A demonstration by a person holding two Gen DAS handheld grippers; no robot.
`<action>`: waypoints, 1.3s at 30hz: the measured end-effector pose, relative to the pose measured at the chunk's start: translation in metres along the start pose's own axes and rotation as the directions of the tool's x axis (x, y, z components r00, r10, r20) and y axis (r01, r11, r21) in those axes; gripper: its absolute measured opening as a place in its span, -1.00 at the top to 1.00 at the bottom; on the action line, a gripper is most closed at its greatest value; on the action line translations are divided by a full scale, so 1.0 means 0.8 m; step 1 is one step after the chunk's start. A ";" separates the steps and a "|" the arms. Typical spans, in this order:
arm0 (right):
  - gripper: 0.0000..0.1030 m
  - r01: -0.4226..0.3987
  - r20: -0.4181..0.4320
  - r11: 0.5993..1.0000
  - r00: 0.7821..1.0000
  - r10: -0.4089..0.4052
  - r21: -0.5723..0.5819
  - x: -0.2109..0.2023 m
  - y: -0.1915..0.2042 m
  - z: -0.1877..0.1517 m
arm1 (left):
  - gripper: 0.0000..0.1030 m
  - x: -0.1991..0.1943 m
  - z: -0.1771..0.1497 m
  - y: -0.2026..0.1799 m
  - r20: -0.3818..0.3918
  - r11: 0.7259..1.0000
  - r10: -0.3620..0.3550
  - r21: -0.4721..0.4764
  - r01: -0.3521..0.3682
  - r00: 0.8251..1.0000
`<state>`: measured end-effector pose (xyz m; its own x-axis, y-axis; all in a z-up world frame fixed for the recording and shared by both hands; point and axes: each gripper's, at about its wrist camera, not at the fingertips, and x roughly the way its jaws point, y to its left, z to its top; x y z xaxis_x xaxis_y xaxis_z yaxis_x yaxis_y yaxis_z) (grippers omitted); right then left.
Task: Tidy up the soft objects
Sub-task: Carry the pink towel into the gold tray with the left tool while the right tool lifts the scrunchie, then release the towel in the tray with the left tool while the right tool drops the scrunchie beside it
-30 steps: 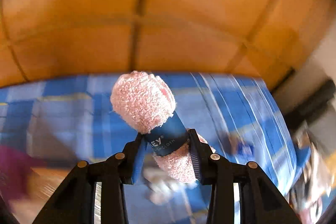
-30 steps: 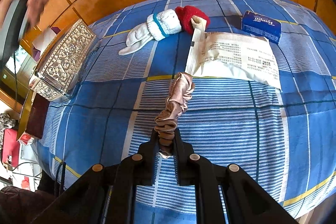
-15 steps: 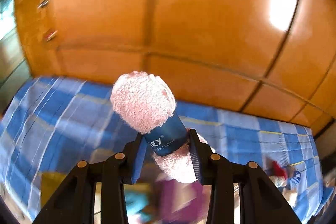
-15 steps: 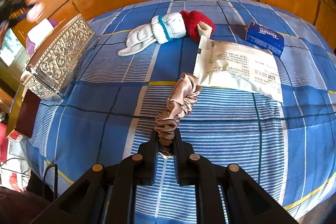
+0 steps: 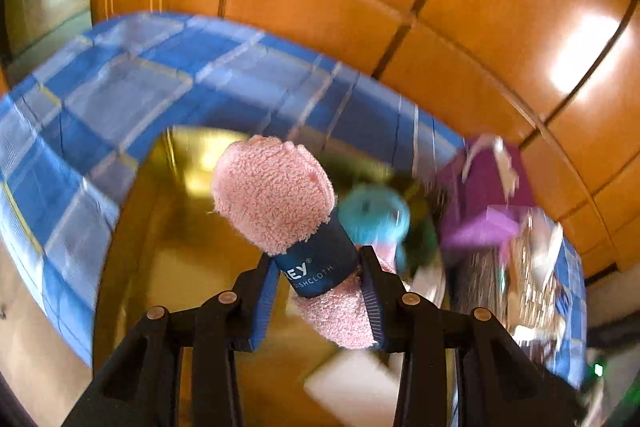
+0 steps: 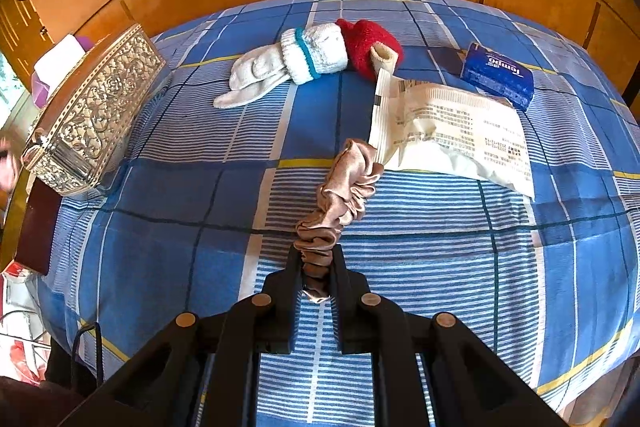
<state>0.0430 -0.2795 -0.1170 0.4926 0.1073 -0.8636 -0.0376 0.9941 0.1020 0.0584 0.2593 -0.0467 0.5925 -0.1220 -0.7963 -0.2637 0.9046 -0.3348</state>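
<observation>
Left wrist view: my left claw (image 5: pixel 318 291) clamps a rolled pink cloth (image 5: pixel 276 195) by its blue band, above a blurry gold box interior (image 5: pixel 180 247).

Right wrist view: my right claw (image 6: pixel 316 275) pinches a scrunchie (image 6: pixel 340 195) lying on the bed (image 6: pixel 160 219); glove (image 6: pixel 260 75), red sock (image 6: pixel 366 45), packet (image 6: pixel 452 131), silver box (image 6: pixel 88 115) only here.

Blue band (image 5: pixel 320 263) around the rolled pink cloth (image 5: pixel 272 195): partial lettering "EY®" above "ISHCLOTH", white print. Blue packet (image 6: pixel 498 75) on the bedspread: brand "tempo", seen upside down. White printed pouch (image 6: pixel 452 131): dense lines of print, too small to read
</observation>
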 end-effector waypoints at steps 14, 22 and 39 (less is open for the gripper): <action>0.79 0.010 0.040 1.000 0.999 -0.010 -0.002 -0.007 0.018 0.038 | -0.32 0.017 -0.045 -0.005 -0.020 0.997 0.040 0.070 -0.038 0.999; 0.79 -0.021 0.109 0.998 0.994 0.027 -0.055 -0.030 0.039 0.099 | -0.36 -0.007 -0.054 -0.009 0.048 0.994 0.065 0.088 -0.069 0.997; 0.79 -0.072 0.175 0.957 0.977 0.125 -0.280 -0.038 0.198 0.260 | -0.36 -0.044 -0.064 -0.016 0.113 0.992 0.042 0.112 -0.055 0.993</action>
<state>0.2032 -0.1287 0.0284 0.6283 0.2257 -0.7445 -0.3152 0.9488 0.0217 0.0018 0.2308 -0.0397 0.6631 -0.0365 -0.7477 -0.2092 0.9500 -0.2319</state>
